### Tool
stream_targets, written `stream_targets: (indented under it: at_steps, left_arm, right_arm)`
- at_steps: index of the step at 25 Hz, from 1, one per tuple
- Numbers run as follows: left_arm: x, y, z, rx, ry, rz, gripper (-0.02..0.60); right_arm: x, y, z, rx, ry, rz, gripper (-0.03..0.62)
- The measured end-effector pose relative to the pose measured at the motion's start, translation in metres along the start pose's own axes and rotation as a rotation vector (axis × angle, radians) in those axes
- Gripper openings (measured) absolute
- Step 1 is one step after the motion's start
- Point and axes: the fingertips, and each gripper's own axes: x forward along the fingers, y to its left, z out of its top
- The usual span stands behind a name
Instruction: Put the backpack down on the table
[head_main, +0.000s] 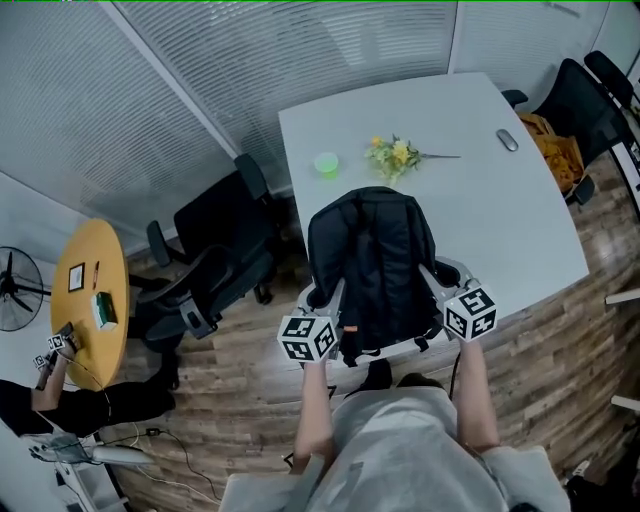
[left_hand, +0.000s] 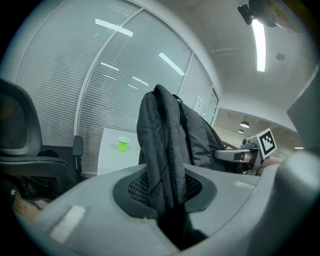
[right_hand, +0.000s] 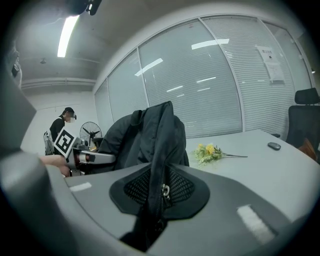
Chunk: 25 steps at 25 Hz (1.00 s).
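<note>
Black fabric is pinched in both claws: my left claw (left_hand: 167, 200) clamps one side fold of the backpack (head_main: 372, 260), and my right claw (right_hand: 157, 200) clamps the other. I hold the bag upright over the near edge of the table (head_main: 500, 220), and its base does not seem to be resting there yet. Lowering it and letting go remain. The green cup (head_main: 326, 164) and flowers (head_main: 393, 153) lie beyond, well apart from it.

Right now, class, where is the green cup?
In the head view, the green cup stands on the white table, just left of the yellow flowers and beyond the backpack.
</note>
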Motion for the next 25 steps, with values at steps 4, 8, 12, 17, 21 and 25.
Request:
stream_targets:
  at_steps: [4,8,12,17,21,25]
  left_arm:
    - [0.003,0.012,0.001,0.001,0.008,0.002,0.094]
    - [0.004,0.02,-0.001,0.017,0.008,-0.001,0.097]
    - [0.009,0.026,-0.004,0.015,0.017,-0.011,0.097]
    - [0.012,0.029,-0.008,0.015,0.042,-0.016,0.1]
    - [0.017,0.034,-0.005,0.009,0.042,-0.034,0.1]
    - [0.018,0.035,-0.006,0.014,0.05,-0.04,0.1]
  right_arm:
    - [0.012,-0.001,0.001,0.008,0.011,0.013,0.055]
    - [0.018,-0.003,-0.003,0.019,0.014,0.01,0.055]
    - [0.023,-0.007,-0.005,0.013,0.019,0.003,0.057]
    - [0.027,-0.013,-0.011,-0.006,0.064,-0.033,0.057]
    - [0.03,-0.018,-0.009,-0.013,0.055,-0.059,0.058]
    - [0.03,-0.019,-0.011,-0.016,0.051,-0.077,0.057]
